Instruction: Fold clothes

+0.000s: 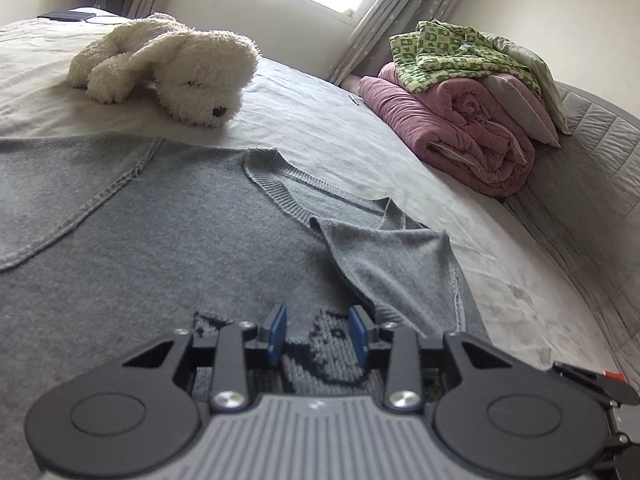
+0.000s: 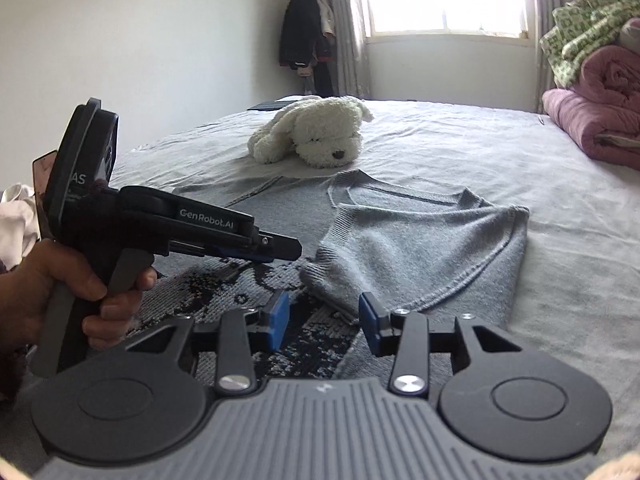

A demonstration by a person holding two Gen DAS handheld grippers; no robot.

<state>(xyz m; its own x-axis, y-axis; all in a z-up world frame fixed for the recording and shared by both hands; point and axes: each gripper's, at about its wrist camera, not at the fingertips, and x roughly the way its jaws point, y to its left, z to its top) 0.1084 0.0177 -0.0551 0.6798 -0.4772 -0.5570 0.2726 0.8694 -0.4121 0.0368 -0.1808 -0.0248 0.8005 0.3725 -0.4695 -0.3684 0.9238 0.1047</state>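
Observation:
A grey knit sweater (image 1: 160,240) lies spread flat on the bed, neckline away from me. One sleeve (image 1: 392,264) is folded inward across its body. A dark knitted pattern (image 2: 240,296) shows on the chest. My left gripper (image 1: 318,332) hovers low over that pattern, open, with nothing between its blue pads. In the right wrist view a hand (image 2: 80,292) holds the left gripper (image 2: 280,251), seen side-on. My right gripper (image 2: 324,322) stands open just short of the folded sleeve's cuff (image 2: 320,276), over the sweater (image 2: 420,248).
A white plush dog (image 1: 180,68) (image 2: 316,132) lies just beyond the sweater's collar. A rolled pink quilt (image 1: 452,128) with a green checked blanket (image 1: 452,52) on top sits at the right. Pale bed sheet (image 2: 560,240) surrounds the sweater. Coats (image 2: 304,36) hang by the window.

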